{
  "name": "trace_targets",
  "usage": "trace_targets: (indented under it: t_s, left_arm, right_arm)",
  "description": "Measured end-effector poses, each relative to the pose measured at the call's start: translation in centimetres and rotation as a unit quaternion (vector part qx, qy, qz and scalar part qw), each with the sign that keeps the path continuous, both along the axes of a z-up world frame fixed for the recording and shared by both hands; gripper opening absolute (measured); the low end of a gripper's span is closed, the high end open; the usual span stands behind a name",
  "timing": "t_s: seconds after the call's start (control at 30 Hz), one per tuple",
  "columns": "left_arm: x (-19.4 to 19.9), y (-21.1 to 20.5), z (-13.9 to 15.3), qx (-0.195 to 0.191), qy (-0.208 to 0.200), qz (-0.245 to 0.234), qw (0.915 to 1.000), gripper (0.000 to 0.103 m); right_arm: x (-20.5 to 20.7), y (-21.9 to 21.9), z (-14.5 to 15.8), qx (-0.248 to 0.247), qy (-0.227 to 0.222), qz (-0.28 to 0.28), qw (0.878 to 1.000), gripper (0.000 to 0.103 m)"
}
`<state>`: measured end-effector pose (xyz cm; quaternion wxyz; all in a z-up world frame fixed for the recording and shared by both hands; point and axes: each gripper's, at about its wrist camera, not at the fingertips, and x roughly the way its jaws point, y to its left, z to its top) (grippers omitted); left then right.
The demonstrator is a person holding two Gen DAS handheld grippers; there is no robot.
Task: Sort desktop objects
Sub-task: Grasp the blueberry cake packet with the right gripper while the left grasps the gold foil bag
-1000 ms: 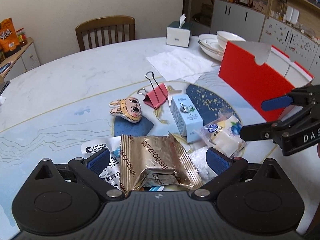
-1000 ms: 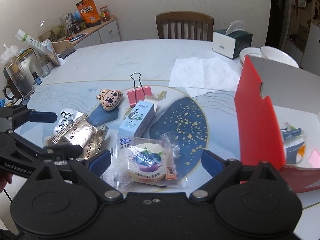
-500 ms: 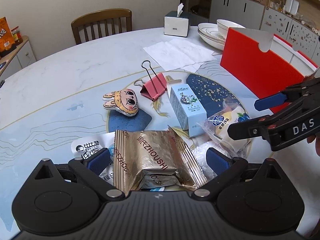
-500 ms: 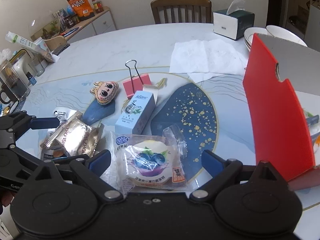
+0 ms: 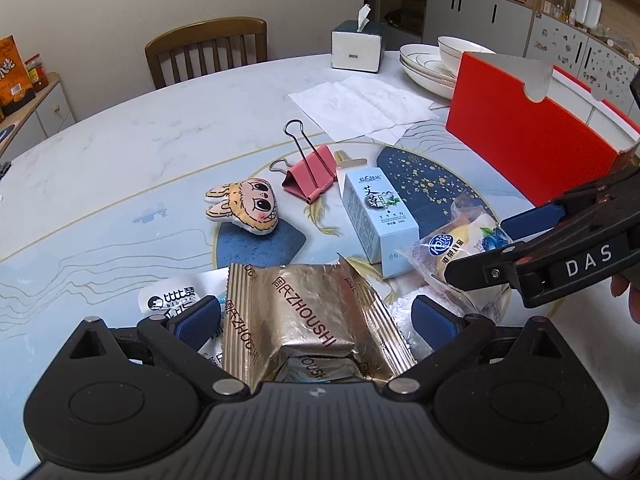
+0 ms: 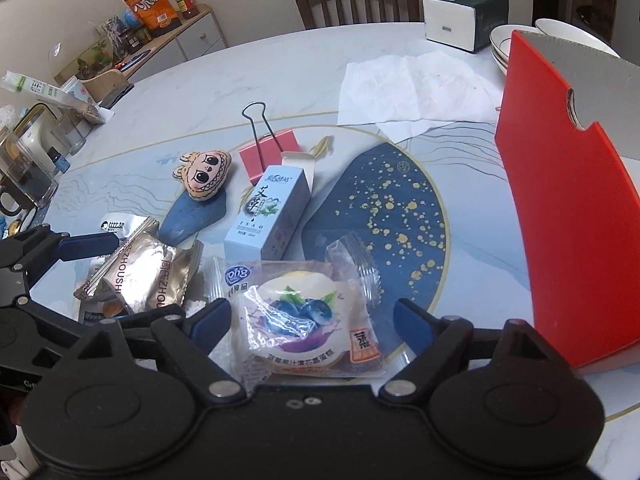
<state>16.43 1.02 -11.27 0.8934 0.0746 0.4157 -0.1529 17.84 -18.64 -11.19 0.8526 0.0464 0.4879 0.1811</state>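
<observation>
Left wrist view: my left hand-held gripper (image 5: 316, 316) is spread wide, fingers either side of the gold snack packet (image 5: 312, 316) lying on the desk (image 5: 120, 168), not clamping it. A white sachet (image 5: 172, 300) sticks out from under the packet's left edge. Ahead sit the bunny charm (image 5: 246, 210), pink binder clip (image 5: 310, 176) and blue carton (image 5: 378, 220), near each other but apart. My right hand-held gripper (image 5: 476, 248) comes in from the right, also wide, over the blueberry cake pack (image 5: 460, 252). Red box (image 5: 524, 140) stands on the right, with a paper napkin (image 5: 360, 104), tissue box (image 5: 356, 46) and bowls (image 5: 432, 60) behind.

Right wrist view: right hand-held gripper (image 6: 312, 322) wide, fingers flanking the blueberry cake pack (image 6: 308, 316), which rests flat on the desk (image 6: 280, 64); no squeeze visible. Blue carton (image 6: 268, 212) just beyond it, touching or nearly, can't tell. Gold snack packet (image 6: 148, 276) to the left between the left hand-held gripper (image 6: 140, 276) fingers. Bunny charm (image 6: 204, 174), binder clip (image 6: 270, 154), red box (image 6: 564, 216) at right.
</observation>
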Motion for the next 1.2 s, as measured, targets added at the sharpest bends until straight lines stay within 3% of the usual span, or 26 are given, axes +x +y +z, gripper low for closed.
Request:
trace_targets:
  t_s: [0.13,0.23,0.37,0.47,0.57,1.2]
  left_arm:
    - [0.0,0.0,0.0,0.002,0.001,-0.001,1.0,0.099]
    - [0.1,0.0,0.0,0.002,0.004,0.0,1.0,0.092]
    - [0.3,0.2,-0.2,0.005,0.014,0.005,0.9999,0.073]
    - [0.2,0.3,-0.2,-0.002,0.019,0.003,0.9998,0.064]
    - [0.0,0.1,-0.1,-0.001,0.02,0.0,0.9998,0.056]
    - [-1.3,-0.1,3.1,-0.019,0.007,0.009,0.9998,0.053]
  right_arm:
    - [0.0,0.0,0.0,0.001,0.0,-0.002,1.0,0.086]
    - [0.0,-0.1,0.0,0.001,0.0,-0.002,1.0,0.085]
    - [-0.1,-0.2,0.1,0.002,-0.003,0.001,1.0,0.08]
    - [-0.2,-0.1,0.4,0.01,-0.004,0.008,1.0,0.066]
    - [-0.3,0.2,0.7,0.004,-0.007,0.01,1.0,0.063]
    - [-1.8,-1.4,3.7,0.006,-0.033,-0.015,0.999,0.06]
